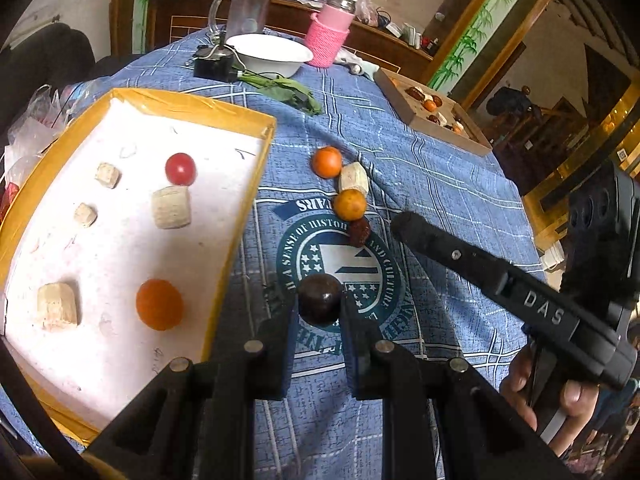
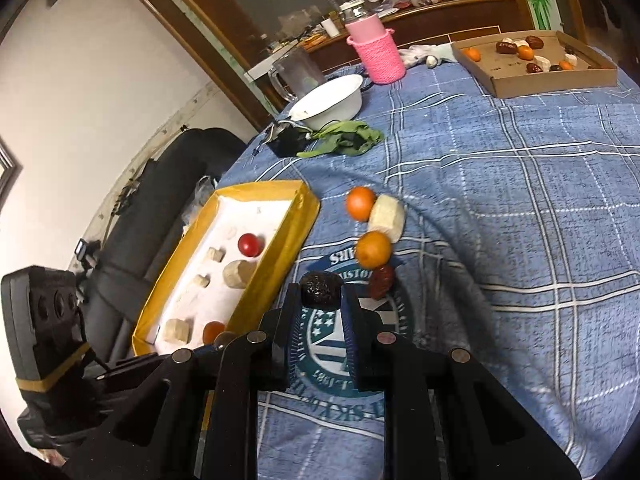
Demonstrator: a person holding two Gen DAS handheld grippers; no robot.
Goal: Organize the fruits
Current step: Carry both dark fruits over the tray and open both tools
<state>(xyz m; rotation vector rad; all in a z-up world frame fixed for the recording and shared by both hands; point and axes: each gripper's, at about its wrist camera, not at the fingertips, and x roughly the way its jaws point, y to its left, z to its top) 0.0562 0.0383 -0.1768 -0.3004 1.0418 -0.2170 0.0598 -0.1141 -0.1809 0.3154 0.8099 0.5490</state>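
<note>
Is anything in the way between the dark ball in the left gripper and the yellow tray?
Nothing visible. The dark ball sits in the left gripper, just right of the yellow tray, with only its low wall between.

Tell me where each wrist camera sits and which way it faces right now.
Left wrist: sits behind the left tongs, angled down at the blue cloth. The tongs grip a dark round fruit. The yellow tray lies left; the right tongs and a hand show right.
Right wrist: sits behind the right tongs, angled down across the table. They grip a dark wrinkled fruit. The other tool's camera housing shows lower left.
Shared: yellow tray, loose oranges, white bowl, pink bottle.
</note>
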